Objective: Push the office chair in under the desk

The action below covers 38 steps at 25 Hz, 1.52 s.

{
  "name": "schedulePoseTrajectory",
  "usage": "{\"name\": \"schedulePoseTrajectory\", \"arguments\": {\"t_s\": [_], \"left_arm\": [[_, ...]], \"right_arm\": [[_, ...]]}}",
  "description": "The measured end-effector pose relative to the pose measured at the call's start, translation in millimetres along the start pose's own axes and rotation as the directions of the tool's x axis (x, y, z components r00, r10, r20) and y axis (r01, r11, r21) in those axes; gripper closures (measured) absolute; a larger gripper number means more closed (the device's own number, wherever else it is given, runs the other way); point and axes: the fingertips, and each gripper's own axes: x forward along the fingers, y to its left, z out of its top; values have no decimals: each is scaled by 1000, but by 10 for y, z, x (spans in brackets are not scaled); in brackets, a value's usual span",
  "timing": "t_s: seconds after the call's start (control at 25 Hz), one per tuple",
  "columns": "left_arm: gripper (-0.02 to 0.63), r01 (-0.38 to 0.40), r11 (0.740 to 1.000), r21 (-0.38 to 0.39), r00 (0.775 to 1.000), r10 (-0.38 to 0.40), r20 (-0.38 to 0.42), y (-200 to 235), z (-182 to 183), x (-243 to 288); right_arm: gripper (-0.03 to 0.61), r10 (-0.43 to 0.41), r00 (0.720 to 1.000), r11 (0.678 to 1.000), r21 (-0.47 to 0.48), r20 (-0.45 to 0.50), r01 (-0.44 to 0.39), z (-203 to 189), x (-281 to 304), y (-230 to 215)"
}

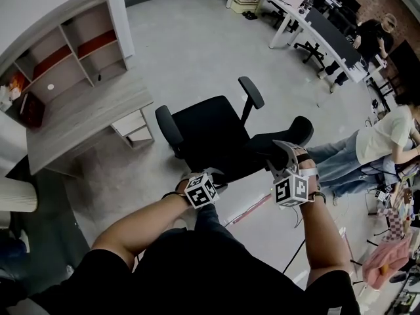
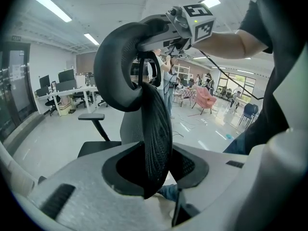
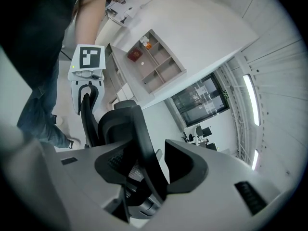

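**Both grippers astride the chair's backrest, chair still out from the desk**

The desk sits at the left of the head view with a shelf on it. The chair stands on the open floor to its right, apart from it and not under it. The seat faces away from the person and the backrest is nearest them.

The left gripper is at the backrest's left edge. Its jaws stand apart, with the mesh rim running between them and a dark gap beside it, so it is not clamped.

The right gripper is at the right edge, up by the headrest. Its jaws are also parted, and the black frame between them is loose on one side.

Two seated people are at the far right.
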Motion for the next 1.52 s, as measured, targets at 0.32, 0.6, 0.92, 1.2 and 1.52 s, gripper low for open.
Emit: {"name": "schedulePoseTrajectory", "arguments": {"t_s": [0.32, 0.6, 0.92, 1.2, 1.52], "left_arm": [[471, 17, 1000, -22, 1000, -17, 17, -430, -110, -162], [469, -1, 999, -43, 1000, 1, 2, -792, -327, -378], [468, -38, 995, -92, 999, 37, -11, -1128, -514, -581], [465, -101, 987, -126, 995, 100, -11, -1277, -650, -715], [465, -184, 968, -170, 983, 184, -15, -1299, -840, -966]], "right_arm": [[380, 6, 1000, 1000, 4, 15, -6, 184, -284, 237], [380, 21, 999, 1000, 2, 44, -21, 438, -553, 537], [377, 77, 993, 997, -26, 87, -75, 717, -760, 777], [379, 129, 982, 990, -75, 135, -120, 916, -811, 927], [379, 184, 971, 981, -98, 152, -171, 1263, -789, 1065]]}}
